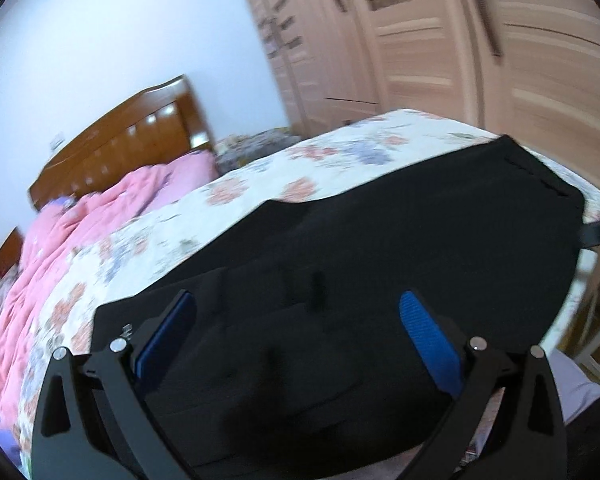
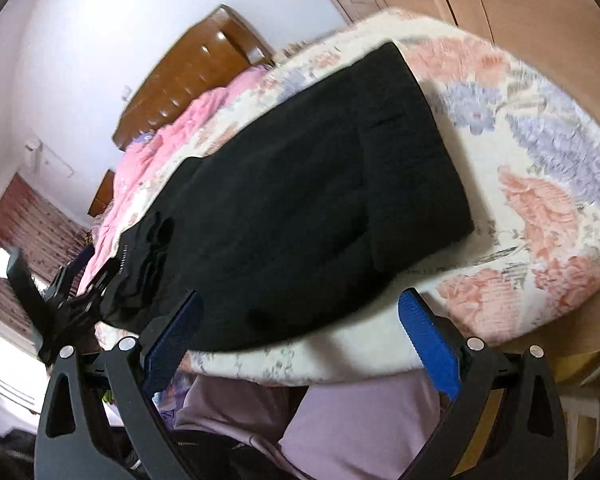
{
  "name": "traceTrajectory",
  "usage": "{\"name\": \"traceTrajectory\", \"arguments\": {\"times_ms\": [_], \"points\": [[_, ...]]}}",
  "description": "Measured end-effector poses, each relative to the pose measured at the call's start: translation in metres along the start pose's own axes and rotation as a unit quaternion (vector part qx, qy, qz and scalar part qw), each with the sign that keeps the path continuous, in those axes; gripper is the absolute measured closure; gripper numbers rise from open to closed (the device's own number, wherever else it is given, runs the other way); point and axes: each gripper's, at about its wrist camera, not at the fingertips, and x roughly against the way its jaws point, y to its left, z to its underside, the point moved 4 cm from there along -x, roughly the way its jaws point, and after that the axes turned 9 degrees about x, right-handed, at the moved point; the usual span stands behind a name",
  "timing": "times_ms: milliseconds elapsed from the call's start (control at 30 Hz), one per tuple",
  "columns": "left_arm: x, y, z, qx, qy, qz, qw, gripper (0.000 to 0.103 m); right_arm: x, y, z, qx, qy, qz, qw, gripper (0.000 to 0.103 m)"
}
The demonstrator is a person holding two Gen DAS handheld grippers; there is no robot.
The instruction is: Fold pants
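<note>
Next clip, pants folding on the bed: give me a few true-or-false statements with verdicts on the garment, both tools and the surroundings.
1. The black fabric pants lie on a floral-print bedspread. True.
2. The left tool is clamped shut on the pants. False: its blue pads stand wide apart.
3. The right tool is open. True.
4. The crumpled blanket by the wooden headboard is green. False: it is pink.

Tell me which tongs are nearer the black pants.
Left. The left tongs hang open right over the black pants, fabric between the fingers. The right tongs are open at the bed's edge, with only one finger over the pants' edge.
</note>
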Motion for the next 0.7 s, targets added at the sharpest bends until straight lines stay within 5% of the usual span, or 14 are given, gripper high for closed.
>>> {"name": "traceTrajectory", "arguments": {"times_ms": [333,500,600,700], "points": [[-0.035,-0.084,0.006,-0.074,0.021,0.074,0.9943,0.001,-0.012,-0.007,-0.019,-0.086,0.033,-0.044,0.995,0.005],[-0.048,-0.091,0.014,-0.063,0.036,0.086,0.9937,0.001,-0.014,-0.023,-0.03,-0.152,0.004,-0.07,0.986,0.005],[-0.047,-0.083,0.01,-0.062,0.037,0.083,0.9939,0.001,-0.014,-0.02,-0.03,-0.138,0.005,-0.059,0.989,0.005],[-0.048,-0.074,0.0,-0.047,0.04,0.091,0.9939,0.001,-0.009,-0.018,-0.024,-0.11,0.0,-0.031,0.994,0.021]]}}
